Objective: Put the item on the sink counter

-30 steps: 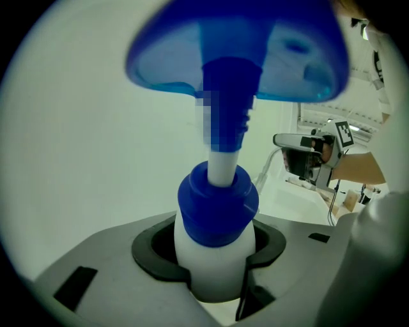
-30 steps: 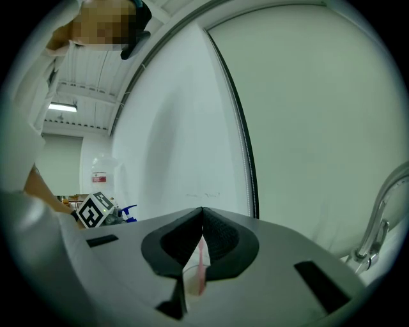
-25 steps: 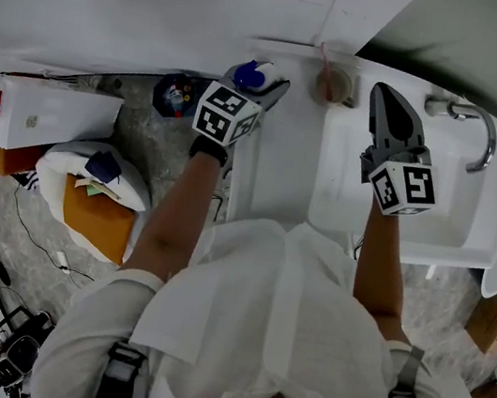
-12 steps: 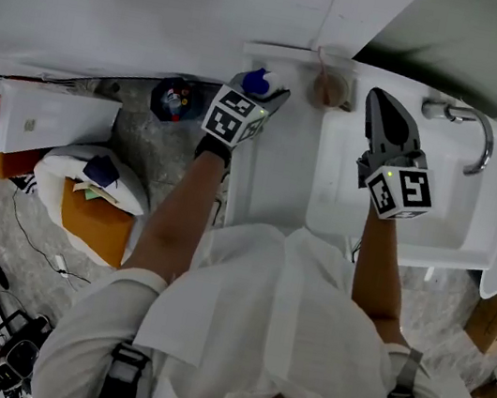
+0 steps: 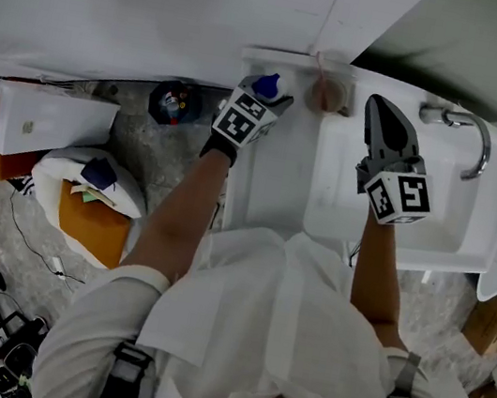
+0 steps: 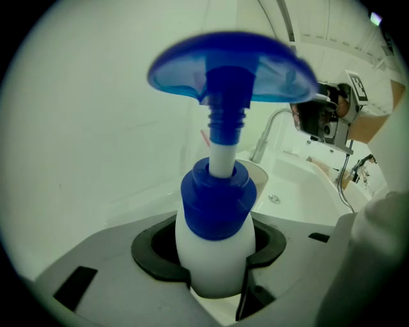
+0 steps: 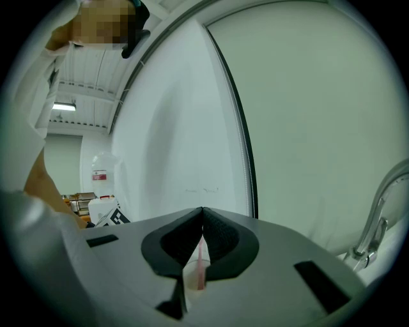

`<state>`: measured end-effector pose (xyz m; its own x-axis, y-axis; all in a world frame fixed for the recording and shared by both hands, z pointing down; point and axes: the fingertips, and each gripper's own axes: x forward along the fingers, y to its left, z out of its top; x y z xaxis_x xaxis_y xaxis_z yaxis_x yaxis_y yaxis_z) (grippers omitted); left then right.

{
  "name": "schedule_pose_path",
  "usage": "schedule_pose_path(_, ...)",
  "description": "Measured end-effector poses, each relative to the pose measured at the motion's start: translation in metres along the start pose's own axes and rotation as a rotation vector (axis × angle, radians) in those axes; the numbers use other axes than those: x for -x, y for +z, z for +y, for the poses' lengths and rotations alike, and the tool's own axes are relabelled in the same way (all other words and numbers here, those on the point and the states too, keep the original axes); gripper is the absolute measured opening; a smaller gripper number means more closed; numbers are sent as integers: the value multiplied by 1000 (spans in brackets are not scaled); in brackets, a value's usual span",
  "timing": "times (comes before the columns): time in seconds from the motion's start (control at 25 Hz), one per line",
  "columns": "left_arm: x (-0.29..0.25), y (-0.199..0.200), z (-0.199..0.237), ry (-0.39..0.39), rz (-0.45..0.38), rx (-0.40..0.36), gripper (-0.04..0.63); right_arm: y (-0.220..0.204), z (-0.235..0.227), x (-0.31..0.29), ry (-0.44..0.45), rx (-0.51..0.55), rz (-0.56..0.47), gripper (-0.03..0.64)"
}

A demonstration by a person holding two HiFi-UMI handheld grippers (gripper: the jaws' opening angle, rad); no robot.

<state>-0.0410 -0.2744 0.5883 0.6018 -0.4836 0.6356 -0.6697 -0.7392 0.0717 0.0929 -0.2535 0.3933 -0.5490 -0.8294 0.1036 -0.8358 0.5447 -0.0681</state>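
A white pump bottle [image 6: 216, 249] with a blue collar and a wide blue pump head [image 6: 230, 67] stands upright between the jaws of my left gripper [image 6: 214, 271], which is shut on its body. In the head view the left gripper [image 5: 269, 95] holds the bottle [image 5: 267, 84] over the back left corner of the white sink counter [image 5: 277, 174]. Whether the bottle's base touches the counter is hidden. My right gripper [image 5: 380, 110] hovers over the basin [image 5: 426, 220], shut and empty, with its tips [image 7: 202, 214] meeting.
A cup with a pink stick [image 5: 329, 91] stands at the back of the counter, just right of the bottle. The chrome faucet [image 5: 473, 138] curves over the basin's right side. On the floor to the left lie a white box [image 5: 49, 115], bags and cables.
My left gripper has carried the bottle forward and a little to the right, toward the counter's back corner by the wall. The right gripper has barely moved.
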Motion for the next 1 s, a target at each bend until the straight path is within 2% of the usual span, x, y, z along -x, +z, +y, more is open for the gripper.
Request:
schedule_pose_path(0.48, -5, 5, -3, -11, -39, -29, 213, -1, 0, -2, 3, -2, 2, 11)
schedule_pose_path(0.72, 0, 11, -6, 0, -63, -74, 238, -1, 0, -2, 2, -12, 1, 9)
schedule_pose_path(1.0, 21, 23, -9, 16, -127, -78, 249, 0, 1, 1, -5, -19, -9, 11)
